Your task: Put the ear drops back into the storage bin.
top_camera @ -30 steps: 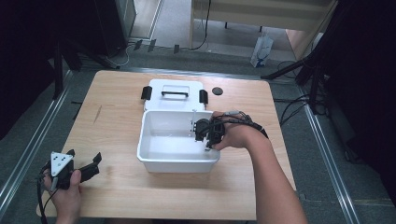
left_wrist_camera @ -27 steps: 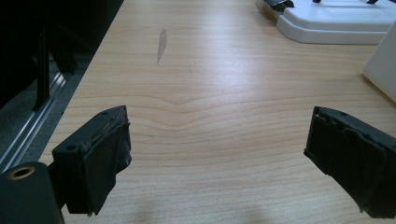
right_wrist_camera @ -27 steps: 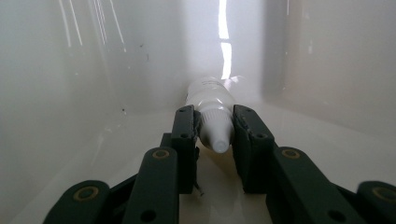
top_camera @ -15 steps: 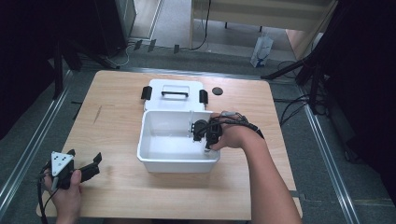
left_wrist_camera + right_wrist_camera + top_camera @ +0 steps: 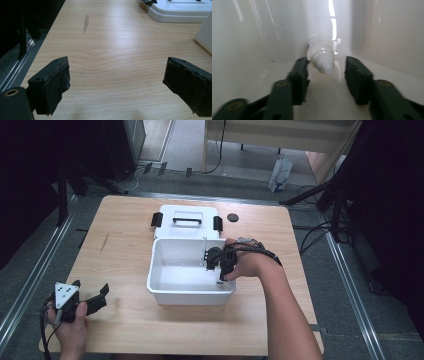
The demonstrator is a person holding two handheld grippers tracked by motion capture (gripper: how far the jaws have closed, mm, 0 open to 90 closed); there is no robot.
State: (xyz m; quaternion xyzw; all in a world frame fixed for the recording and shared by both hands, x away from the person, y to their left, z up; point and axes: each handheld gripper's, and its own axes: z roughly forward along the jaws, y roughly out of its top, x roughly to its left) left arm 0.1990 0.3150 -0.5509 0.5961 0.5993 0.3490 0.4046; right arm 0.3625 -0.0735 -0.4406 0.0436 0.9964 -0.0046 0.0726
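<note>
Right gripper, jaws parted and empty, straddles a small white bottle lying against the white box wall near its right edge; closing off-centre could squirt the rounded bottle away. Left gripper rests wide open near the table's front-left corner

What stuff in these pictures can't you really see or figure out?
- Writing on the little white bottle: right gripper view, blurred and too small.
- Bottle's far end: same view, lost in glare off the white box.
- Small dark round thing on the table: high view, too small to name.
- Right claw: high view, hand covers it.
</note>
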